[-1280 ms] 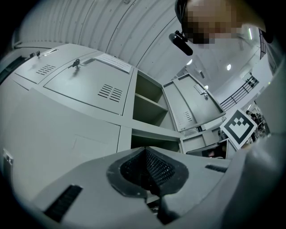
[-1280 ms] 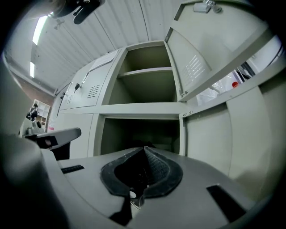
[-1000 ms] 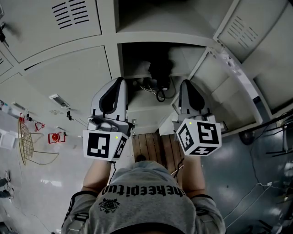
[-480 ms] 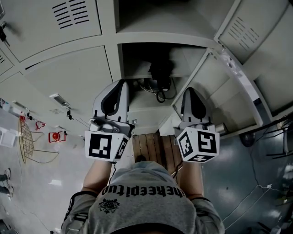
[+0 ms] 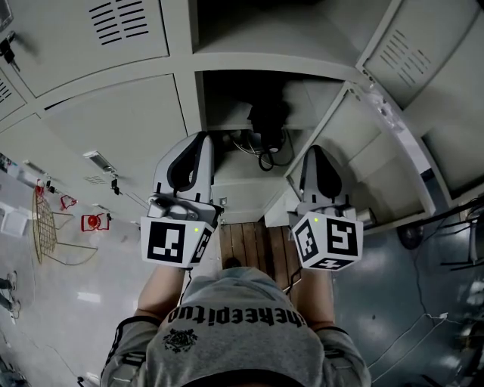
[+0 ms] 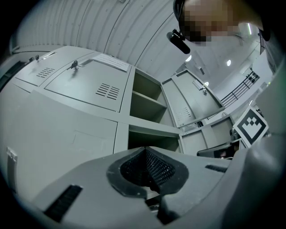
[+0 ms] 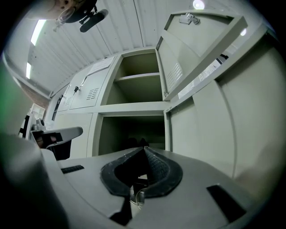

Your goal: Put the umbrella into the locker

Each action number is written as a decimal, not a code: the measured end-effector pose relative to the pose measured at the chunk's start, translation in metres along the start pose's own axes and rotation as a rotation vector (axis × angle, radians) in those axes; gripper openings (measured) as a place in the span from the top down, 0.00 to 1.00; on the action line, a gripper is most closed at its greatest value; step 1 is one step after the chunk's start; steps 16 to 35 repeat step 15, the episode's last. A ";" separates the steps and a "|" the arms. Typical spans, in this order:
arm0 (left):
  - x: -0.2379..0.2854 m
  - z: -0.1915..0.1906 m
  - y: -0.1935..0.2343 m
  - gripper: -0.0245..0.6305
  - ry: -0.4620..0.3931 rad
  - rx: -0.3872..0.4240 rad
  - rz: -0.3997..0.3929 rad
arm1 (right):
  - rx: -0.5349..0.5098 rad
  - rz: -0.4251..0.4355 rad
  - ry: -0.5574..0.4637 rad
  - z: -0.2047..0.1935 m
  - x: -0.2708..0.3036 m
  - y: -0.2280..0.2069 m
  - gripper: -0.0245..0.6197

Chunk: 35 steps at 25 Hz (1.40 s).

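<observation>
A dark folded umbrella lies inside the open lower locker compartment, and its strap loop hangs over the front edge. My left gripper is held just outside the opening, left of the umbrella, shut with nothing in it. My right gripper hangs to the right by the door's hinge side, also shut and empty. In the left gripper view the pads meet at the tip. The right gripper view shows shut jaws in front of the dark compartment; the umbrella there is only a dim shape.
The compartment's door stands open to the right. An open upper compartment lies above, closed locker doors to the left. On the floor are a wooden pallet, a wire basket at left and cables at right.
My right gripper has drawn back a little from the locker opening toward the person. The left gripper and the umbrella have stayed where they were.
</observation>
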<state>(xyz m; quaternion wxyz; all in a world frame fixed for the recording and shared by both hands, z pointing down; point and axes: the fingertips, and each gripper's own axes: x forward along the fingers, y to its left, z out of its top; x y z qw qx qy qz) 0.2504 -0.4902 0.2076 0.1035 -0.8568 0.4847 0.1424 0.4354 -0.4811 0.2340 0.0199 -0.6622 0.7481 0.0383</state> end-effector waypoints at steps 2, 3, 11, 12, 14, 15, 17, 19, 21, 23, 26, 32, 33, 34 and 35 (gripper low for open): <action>0.000 0.000 -0.001 0.96 0.000 0.004 0.002 | 0.000 0.004 -0.001 0.000 0.000 0.000 0.96; 0.001 0.000 -0.001 0.96 0.000 0.006 0.002 | 0.001 0.005 -0.001 -0.001 0.000 0.000 0.96; 0.002 0.002 -0.008 0.96 -0.007 0.021 -0.003 | 0.011 0.007 -0.009 0.001 -0.002 -0.005 0.96; 0.002 0.003 -0.008 0.96 -0.007 0.024 -0.001 | 0.011 0.009 -0.010 0.002 -0.002 -0.004 0.96; 0.002 0.004 -0.008 0.96 -0.009 0.030 0.000 | 0.013 0.014 -0.011 0.003 -0.002 -0.003 0.96; 0.002 0.005 -0.008 0.96 -0.010 0.033 0.001 | 0.013 0.016 -0.012 0.003 -0.002 -0.003 0.96; 0.002 0.005 -0.008 0.96 -0.010 0.033 0.001 | 0.013 0.016 -0.012 0.003 -0.002 -0.003 0.96; 0.002 0.005 -0.008 0.96 -0.010 0.033 0.001 | 0.013 0.016 -0.012 0.003 -0.002 -0.003 0.96; 0.002 0.005 -0.008 0.96 -0.010 0.033 0.001 | 0.013 0.016 -0.012 0.003 -0.002 -0.003 0.96; 0.002 0.005 -0.008 0.96 -0.010 0.033 0.001 | 0.013 0.016 -0.012 0.003 -0.002 -0.003 0.96; 0.002 0.005 -0.008 0.96 -0.010 0.033 0.001 | 0.013 0.016 -0.012 0.003 -0.002 -0.003 0.96; 0.002 0.005 -0.008 0.96 -0.010 0.033 0.001 | 0.013 0.016 -0.012 0.003 -0.002 -0.003 0.96; 0.002 0.005 -0.008 0.96 -0.010 0.033 0.001 | 0.013 0.016 -0.012 0.003 -0.002 -0.003 0.96; 0.002 0.005 -0.008 0.96 -0.010 0.033 0.001 | 0.013 0.016 -0.012 0.003 -0.002 -0.003 0.96; 0.002 0.005 -0.008 0.96 -0.010 0.033 0.001 | 0.013 0.016 -0.012 0.003 -0.002 -0.003 0.96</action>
